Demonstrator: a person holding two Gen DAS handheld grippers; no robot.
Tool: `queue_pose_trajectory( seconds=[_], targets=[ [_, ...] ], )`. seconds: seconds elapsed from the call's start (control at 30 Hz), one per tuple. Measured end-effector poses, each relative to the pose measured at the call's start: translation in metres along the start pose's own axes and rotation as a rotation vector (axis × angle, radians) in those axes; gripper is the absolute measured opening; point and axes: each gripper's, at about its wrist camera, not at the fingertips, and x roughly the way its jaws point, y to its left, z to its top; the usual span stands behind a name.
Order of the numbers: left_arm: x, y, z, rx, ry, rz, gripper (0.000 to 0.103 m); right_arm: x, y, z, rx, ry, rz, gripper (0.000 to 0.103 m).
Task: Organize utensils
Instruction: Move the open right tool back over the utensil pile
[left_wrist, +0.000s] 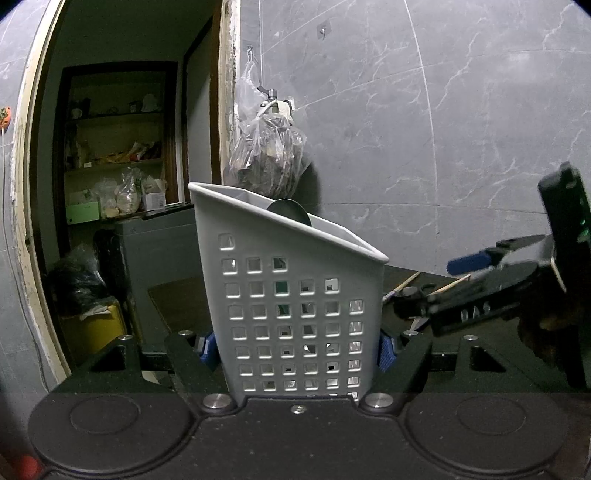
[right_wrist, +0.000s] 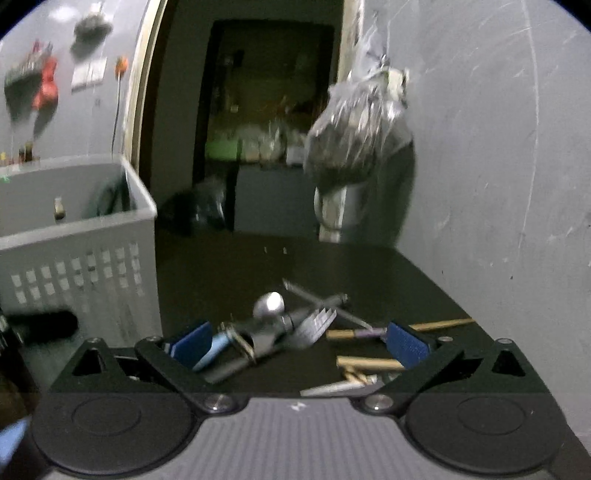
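Utensils (right_wrist: 295, 328) piled lower centre of right wrist frame on dark table (right_wrist: 229, 266), between wide-open right gripper (right_wrist: 299, 343) pads (holding nothing). Left gripper (left_wrist: 295, 349) clamped on grey perforated caddy (left_wrist: 291, 295), centre frame.

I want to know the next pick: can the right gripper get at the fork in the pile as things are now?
Probably yes. The right gripper is open, and the fork lies on top of the utensil pile between its fingers with nothing over it. Neighbouring utensils touch it, though, so they may get pinched too.
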Motion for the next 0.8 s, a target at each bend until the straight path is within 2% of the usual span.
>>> queue_pose_trajectory(
  seconds=[0.33, 0.8],
  targets=[
    [-0.001, 0.000, 0.001, 0.005, -0.001, 0.002, 0.077, 0.025, 0.003, -0.014, -0.064, 0.124, -0.021, 0.103],
    [-0.001, 0.000, 0.001, 0.006, -0.001, 0.002, 0.077, 0.069, -0.001, -0.001, -0.147, 0.194, -0.041, 0.103]
  ],
)
